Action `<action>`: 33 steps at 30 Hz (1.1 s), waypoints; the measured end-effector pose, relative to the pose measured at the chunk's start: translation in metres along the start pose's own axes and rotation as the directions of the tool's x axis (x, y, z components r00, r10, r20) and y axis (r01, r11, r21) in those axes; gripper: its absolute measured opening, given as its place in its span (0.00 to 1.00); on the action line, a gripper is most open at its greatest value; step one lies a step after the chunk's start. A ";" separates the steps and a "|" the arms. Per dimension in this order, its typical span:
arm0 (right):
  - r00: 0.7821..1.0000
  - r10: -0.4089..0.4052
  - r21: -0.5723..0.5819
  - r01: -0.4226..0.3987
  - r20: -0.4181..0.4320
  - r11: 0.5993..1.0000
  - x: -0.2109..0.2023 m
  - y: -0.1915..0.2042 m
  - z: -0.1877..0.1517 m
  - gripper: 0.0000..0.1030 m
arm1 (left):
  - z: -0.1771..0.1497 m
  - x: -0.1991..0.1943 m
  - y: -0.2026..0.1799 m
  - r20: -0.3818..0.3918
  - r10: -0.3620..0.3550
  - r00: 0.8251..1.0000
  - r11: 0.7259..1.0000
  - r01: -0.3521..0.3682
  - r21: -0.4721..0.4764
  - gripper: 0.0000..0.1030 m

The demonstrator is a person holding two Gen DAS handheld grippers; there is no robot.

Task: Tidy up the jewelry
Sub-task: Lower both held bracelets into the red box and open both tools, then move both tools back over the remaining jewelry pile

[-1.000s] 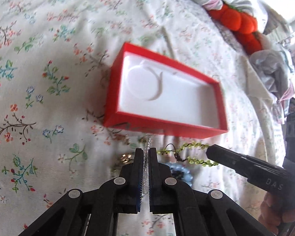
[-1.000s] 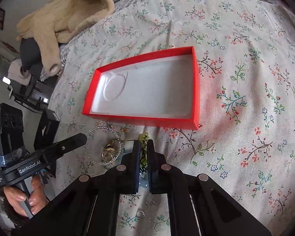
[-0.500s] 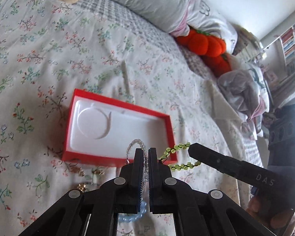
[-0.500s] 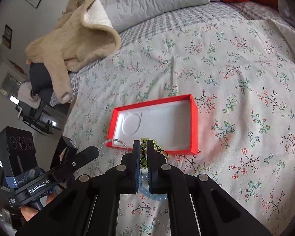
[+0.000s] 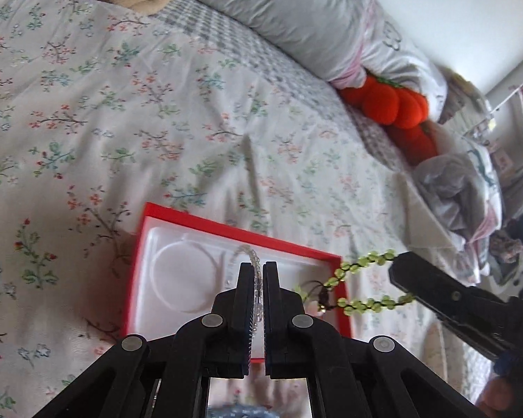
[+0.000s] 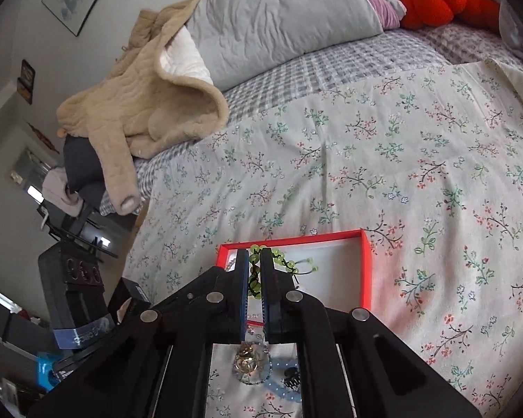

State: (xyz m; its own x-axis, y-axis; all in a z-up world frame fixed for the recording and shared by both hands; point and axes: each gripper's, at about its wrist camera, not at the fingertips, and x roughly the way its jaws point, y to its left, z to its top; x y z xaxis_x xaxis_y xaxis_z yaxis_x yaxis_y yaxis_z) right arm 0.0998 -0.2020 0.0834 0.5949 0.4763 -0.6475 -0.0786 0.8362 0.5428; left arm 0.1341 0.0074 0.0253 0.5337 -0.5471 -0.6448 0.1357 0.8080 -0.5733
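A red box with a white insert (image 5: pixel 177 271) lies on the floral bedspread; it also shows in the right wrist view (image 6: pixel 366 271). My left gripper (image 5: pixel 258 268) is shut on a clear bead bracelet (image 5: pixel 252 256) and holds it above the box. My right gripper (image 6: pixel 256 256) is shut on a green bead bracelet (image 6: pixel 286 261), which hangs over the box; it shows in the left wrist view (image 5: pixel 362 278) beside the right gripper's finger (image 5: pixel 436 289). More jewelry (image 6: pixel 251 362) lies on the bed below the grippers, including a gold piece and a blue bead bracelet (image 6: pixel 286 386).
A grey pillow (image 6: pixel 279 24) and a beige jacket (image 6: pixel 139 104) lie at the head of the bed. An orange pumpkin plush (image 5: pixel 394 104) sits by the pillow. Crumpled bedding (image 5: pixel 453 188) lies at the right. The bed's left edge drops to clutter (image 6: pixel 66 188).
Both grippers have lifted their bracelets off the bed and carried them up over the red box. The box now looks smaller and lower in both views.
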 end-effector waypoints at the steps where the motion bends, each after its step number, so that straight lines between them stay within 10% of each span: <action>1: 1.000 0.008 -0.003 -0.008 -0.009 1.000 0.005 0.000 -0.001 0.06 | 0.000 0.001 0.002 -0.002 0.023 1.000 1.000 -0.023 0.004 0.00; 18: 0.973 -0.205 -0.069 0.198 -0.103 0.978 0.045 -0.028 -0.010 0.08 | -0.005 0.019 -0.001 -0.027 0.190 0.981 0.976 -0.186 0.110 0.00; 24: 0.970 -0.235 -0.064 0.231 -0.067 0.971 0.024 -0.025 -0.010 0.31 | -0.011 0.000 -0.016 0.003 0.232 0.973 0.955 -0.229 0.188 0.45; 33: 0.959 -0.280 -0.136 0.271 -0.047 0.953 -0.009 -0.012 -0.031 0.58 | -0.035 -0.033 -0.008 0.008 0.323 0.946 0.927 -0.319 0.196 0.81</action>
State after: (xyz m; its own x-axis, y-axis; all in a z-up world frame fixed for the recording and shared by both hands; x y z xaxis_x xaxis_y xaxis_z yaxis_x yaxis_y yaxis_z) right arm 0.0703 -0.2074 0.0659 0.5547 0.2355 -0.7981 -0.0224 0.9630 0.2686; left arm 0.0860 0.0112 0.0329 0.5559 -0.2545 -0.7913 0.1197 0.9666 -0.2268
